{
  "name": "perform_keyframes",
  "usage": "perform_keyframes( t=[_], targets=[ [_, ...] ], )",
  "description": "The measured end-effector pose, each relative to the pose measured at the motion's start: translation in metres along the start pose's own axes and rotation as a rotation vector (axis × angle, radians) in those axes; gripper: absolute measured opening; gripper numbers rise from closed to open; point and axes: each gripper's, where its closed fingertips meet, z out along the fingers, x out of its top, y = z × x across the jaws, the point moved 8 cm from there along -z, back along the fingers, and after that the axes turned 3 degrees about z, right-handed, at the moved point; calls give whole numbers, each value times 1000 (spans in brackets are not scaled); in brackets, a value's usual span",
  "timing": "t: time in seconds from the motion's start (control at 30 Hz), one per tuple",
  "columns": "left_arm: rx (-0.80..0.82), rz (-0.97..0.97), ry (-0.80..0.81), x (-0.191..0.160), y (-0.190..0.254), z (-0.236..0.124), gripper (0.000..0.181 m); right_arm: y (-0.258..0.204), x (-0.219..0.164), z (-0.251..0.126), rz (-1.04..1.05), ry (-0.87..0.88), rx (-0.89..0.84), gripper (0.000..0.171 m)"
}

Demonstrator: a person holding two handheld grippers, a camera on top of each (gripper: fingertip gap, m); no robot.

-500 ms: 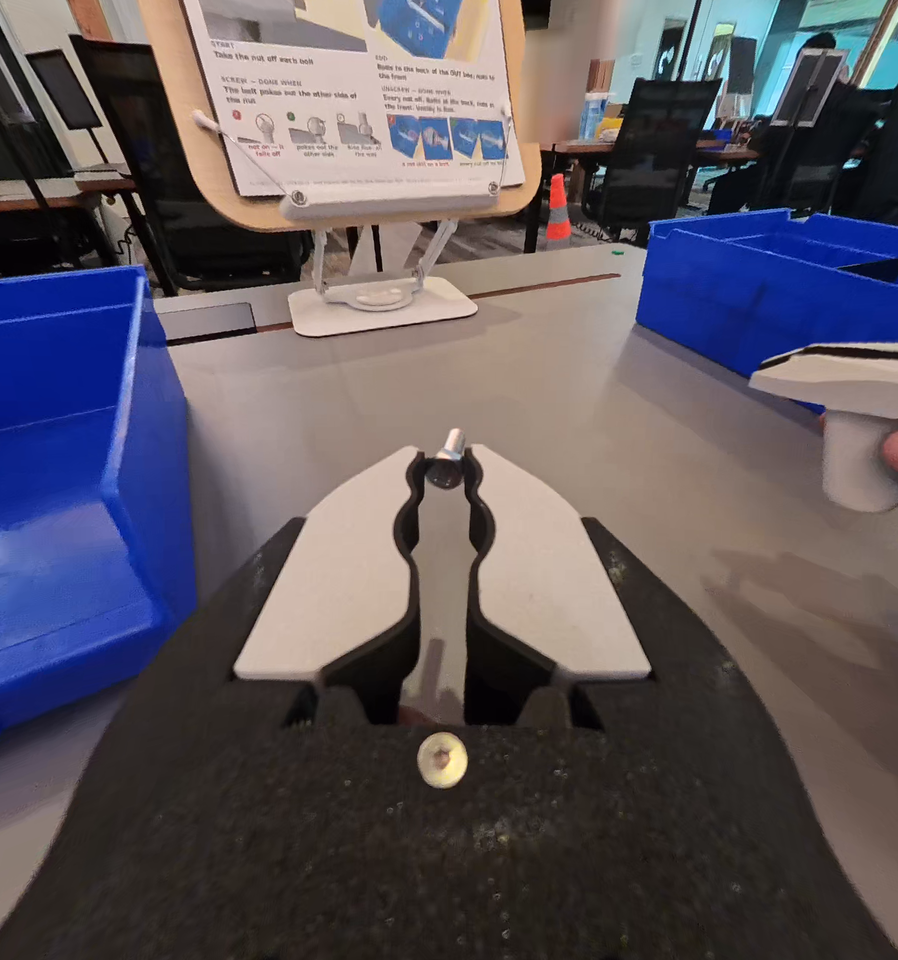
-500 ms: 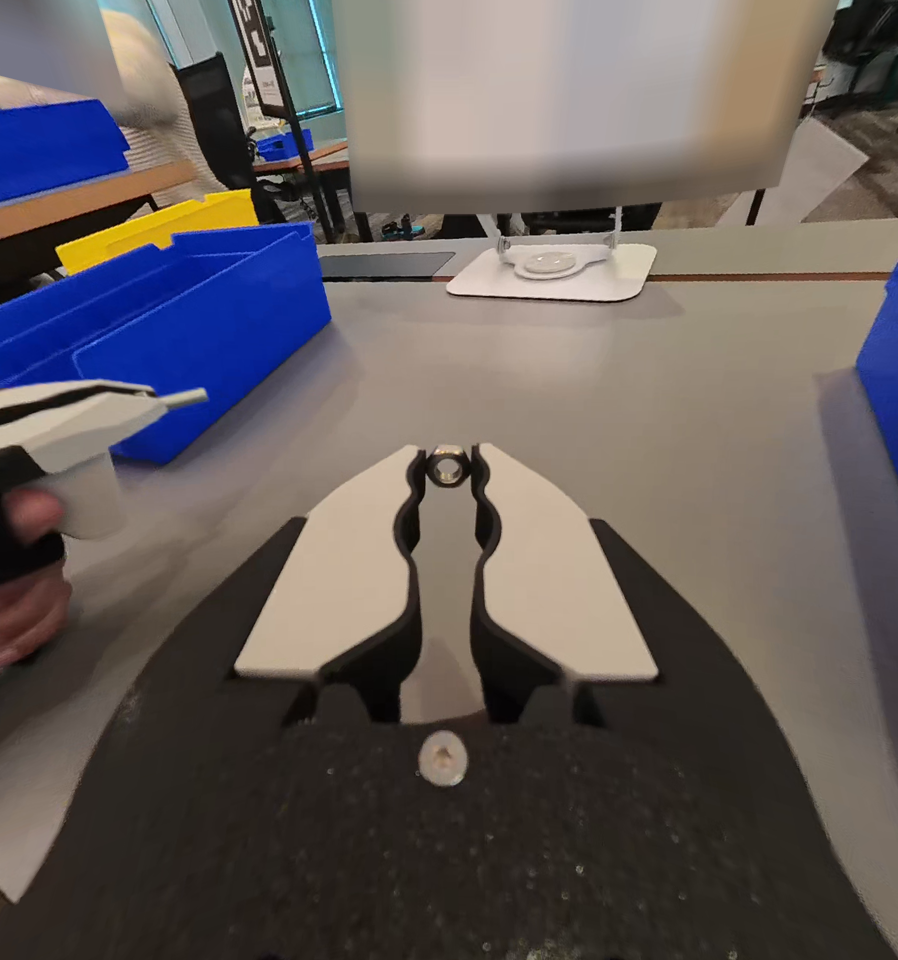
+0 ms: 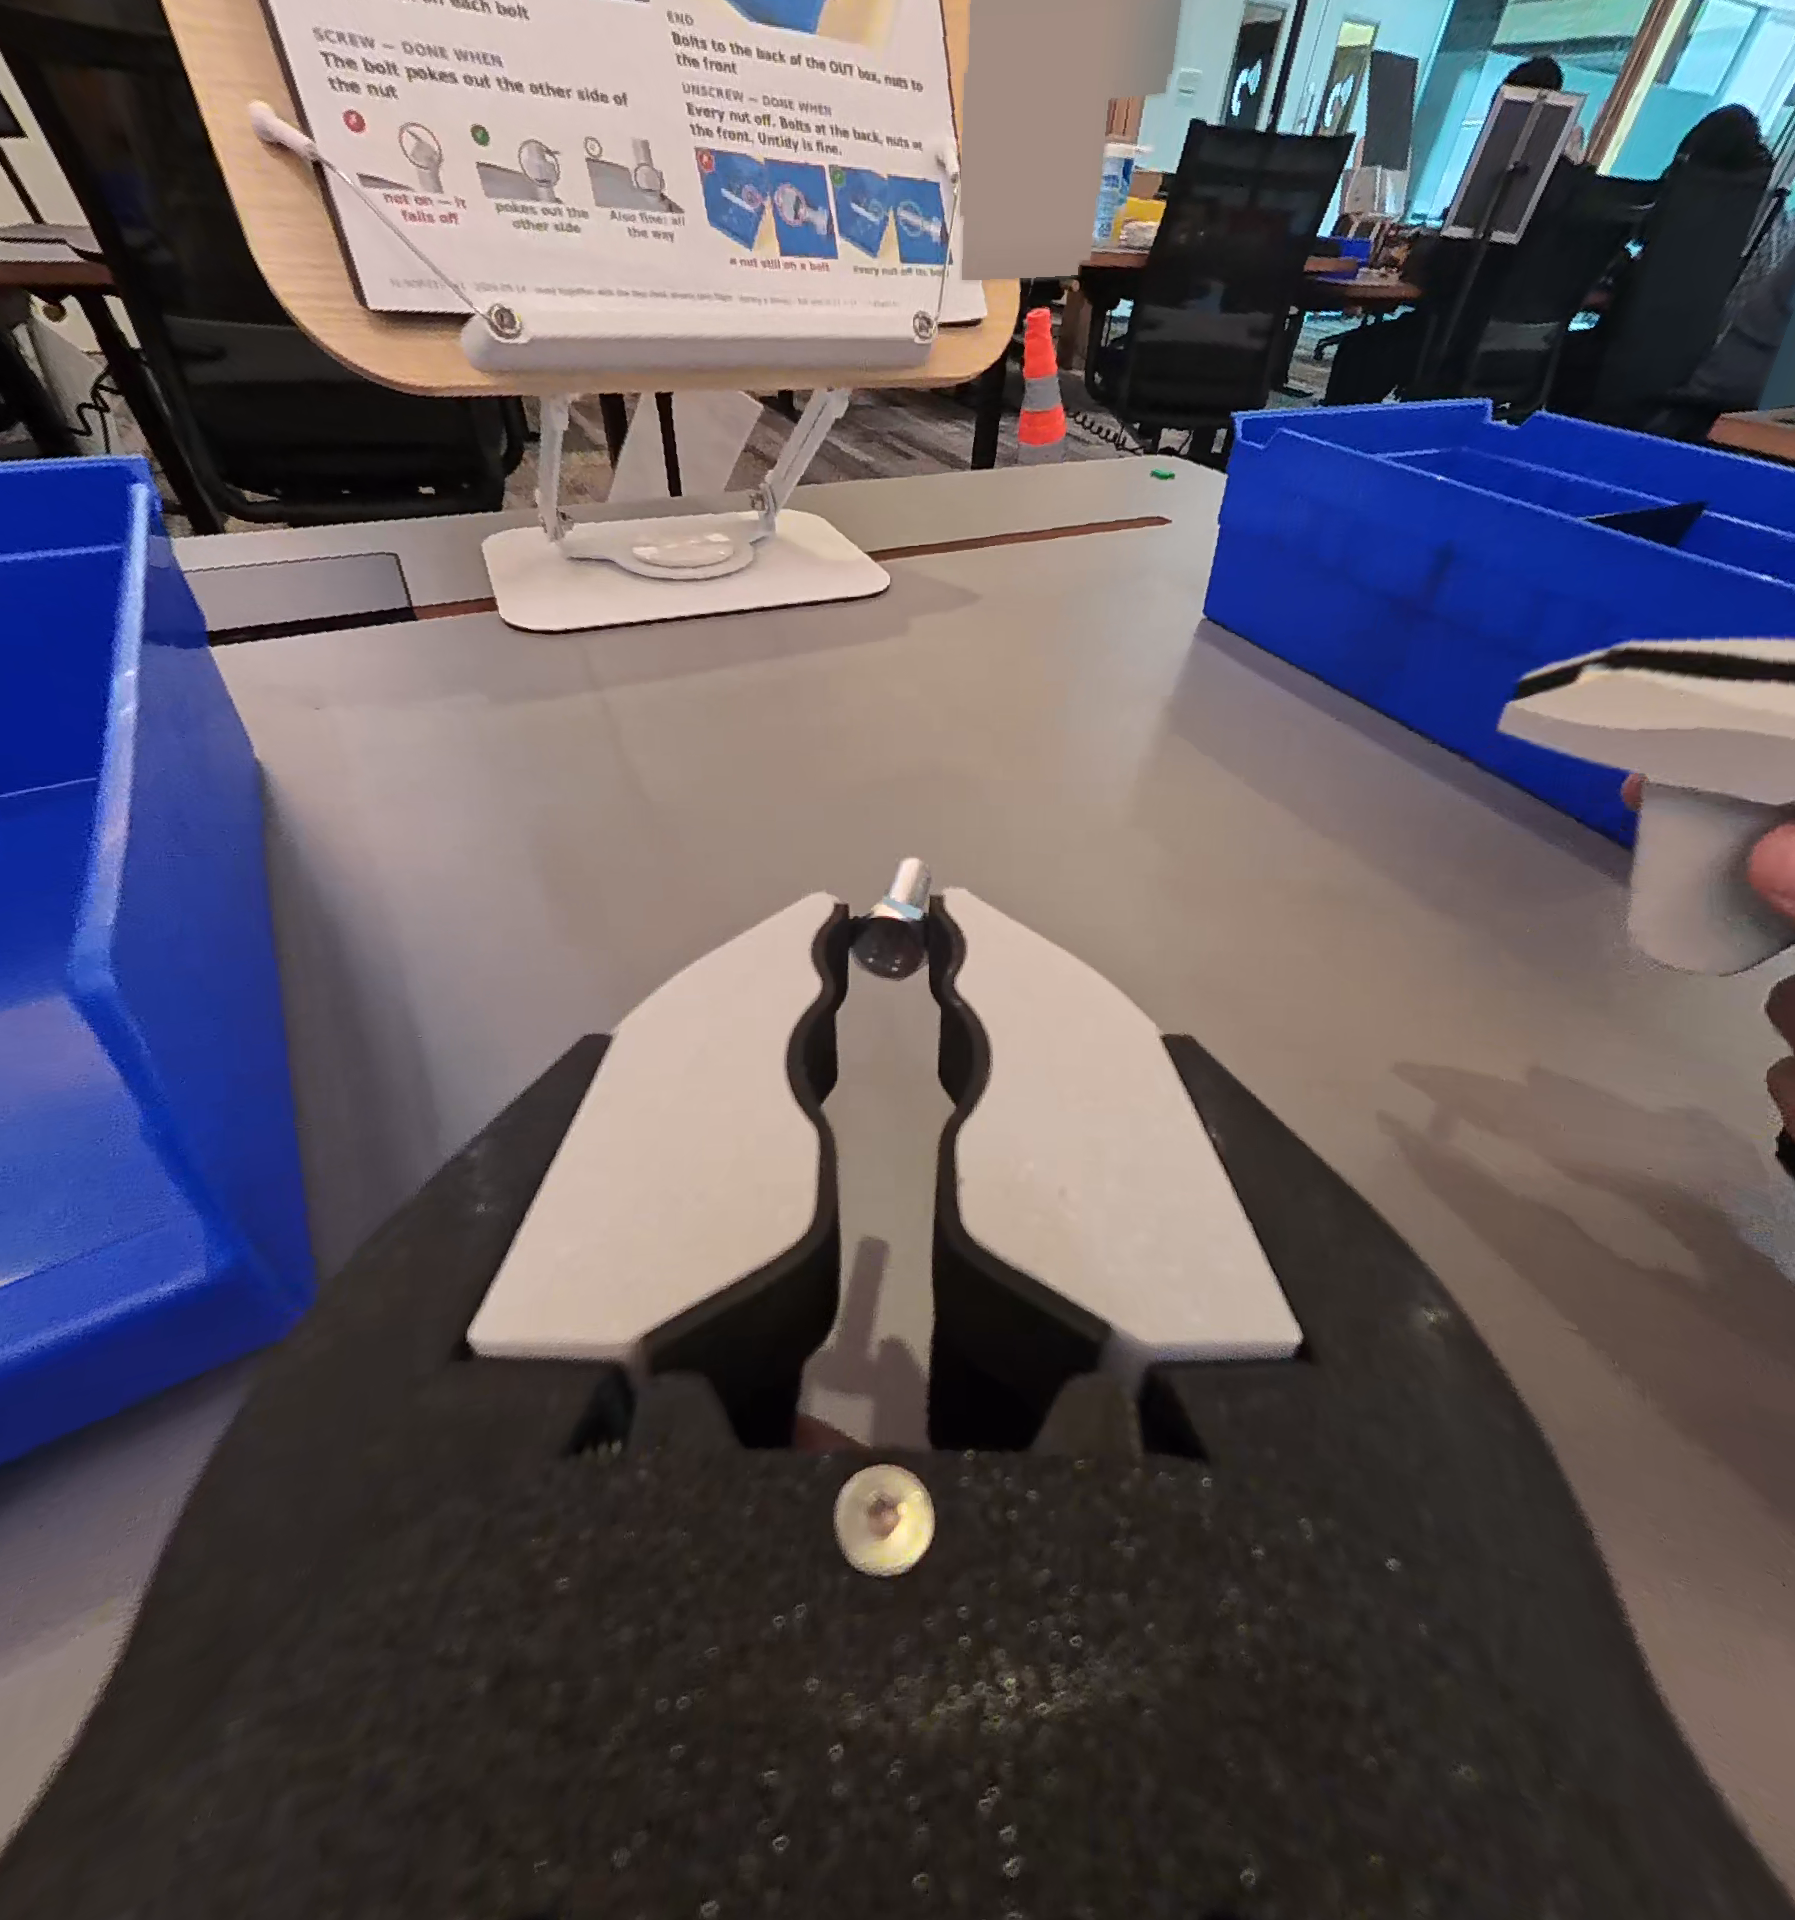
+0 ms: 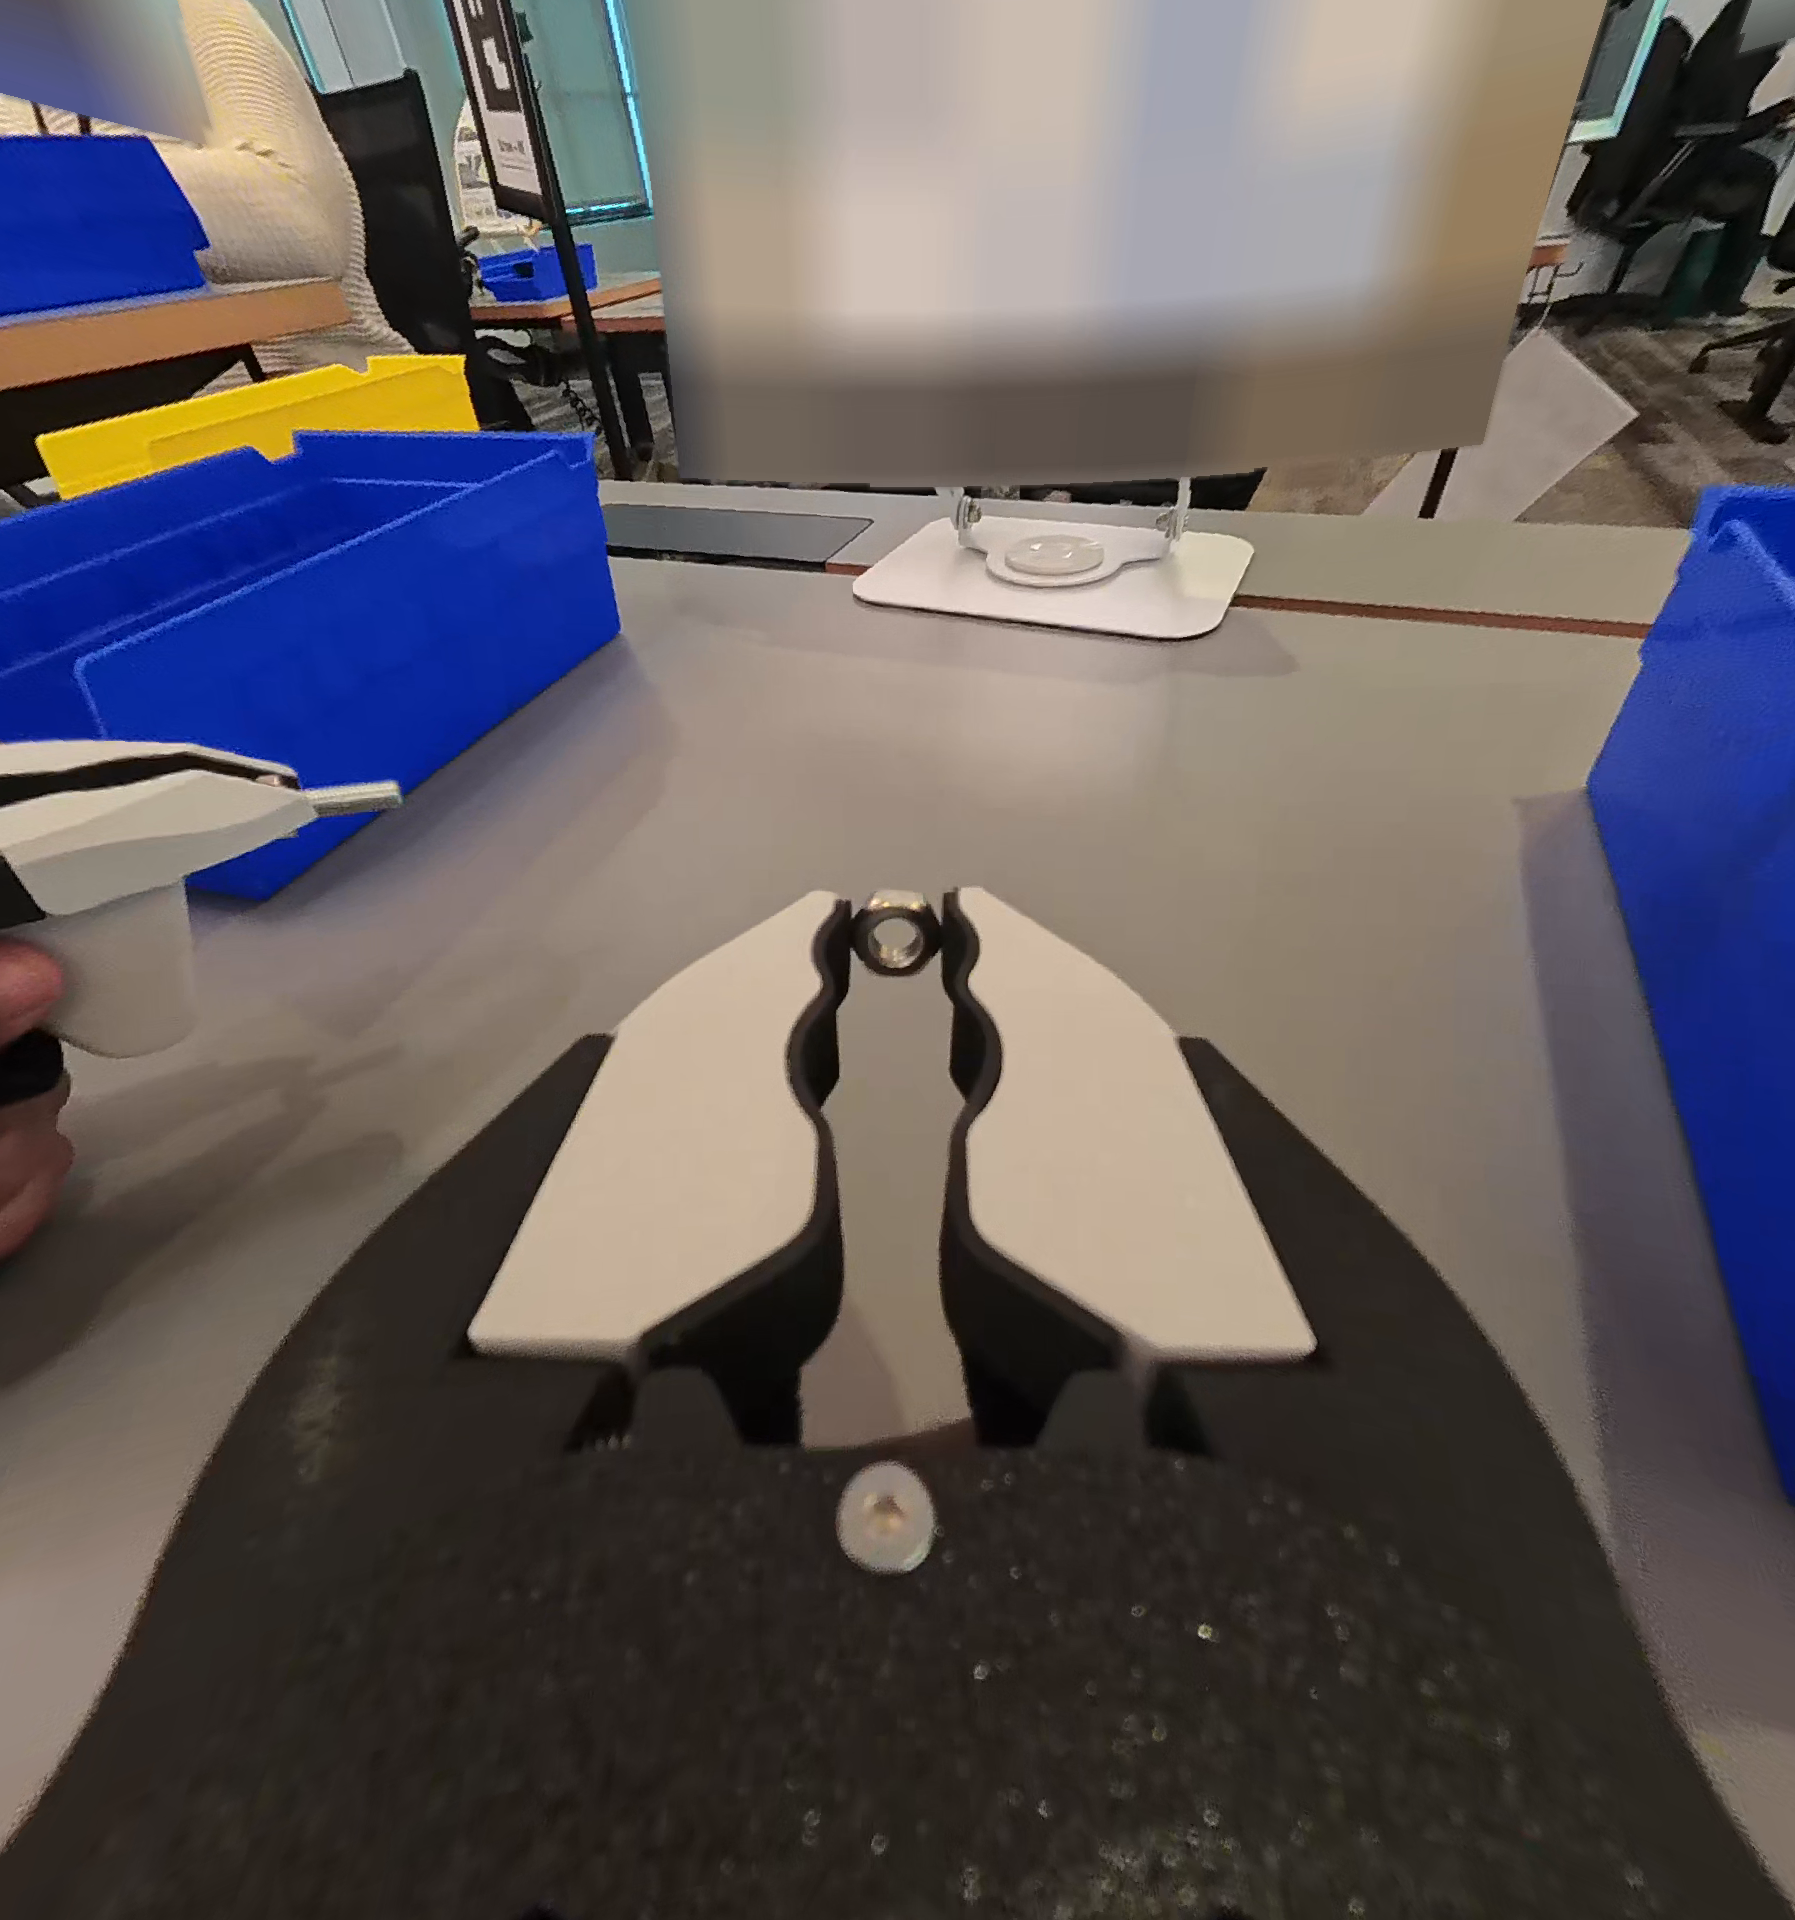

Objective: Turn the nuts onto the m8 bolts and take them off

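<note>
Left gripper (image 3: 890, 920) jaws clamp a bolt (image 3: 893, 925) by its head (shank pointing forward); right gripper (image 4: 898, 923) jaws clamp a hex nut (image 4: 894, 933) at their tips.

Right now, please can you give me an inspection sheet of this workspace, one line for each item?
Surface: grey table, bare in the middle.
Job's things: one bolt and one nut, both held in the air and apart.
Clutter: blue bin at the left, blue bin at the right, instruction sheet stand at the far edge.
Grippers: left hand-held gripper shut on the bolt; right hand-held gripper shut on the nut.
Cables: nothing seen on the table.
Surroundings: office with chairs, desks, an orange cone, a yellow bin.
</note>
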Motion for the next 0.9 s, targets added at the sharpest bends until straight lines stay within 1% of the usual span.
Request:
perform_keyframes(
  t=[0.2, 0.3, 0.4, 0.47, 0.53, 0.57, 0.63, 0.77, 0.8, 0.9],
  targets=[
    [-23, 28, -19, -2, 4, 2, 14, 10, 8, -6, -23, -10, 1, 16],
    [-35, 25, -12, -1, 4, 2, 14, 34, 41, -23, -106, 41, -69, 16],
    [-48, 14, -11, 2, 4, 2, 14, 89, 81, -44, -174, 34, -184, 16],
    [-59, 12, -21, 1, 4, 3, 14, 133, 95, -49, -172, -84, -218, 16],
    [-62, 16, -27, 0, 5, 3, 14, 178, 95, -48, -175, -241, -263, 16],
    [-66, 21, -31, 0, 5, 3, 14, 199, 90, -45, -164, -319, -281, 16],
    [-68, 33, -33, 0, 7, 3, 14, 230, 70, -37, -104, -537, -238, 17],
    [-65, 68, -39, -1, 10, 3, 14, 265, 29, -28, -48, -808, -236, 17],
    [-63, 76, -39, -1, 11, 3, 14, 270, 22, -26, -43, -853, -243, 17],
    [-67, 92, -45, -1, 14, 5, 14, 277, 14, -24, -23, -913, -257, 17]
  ],
)
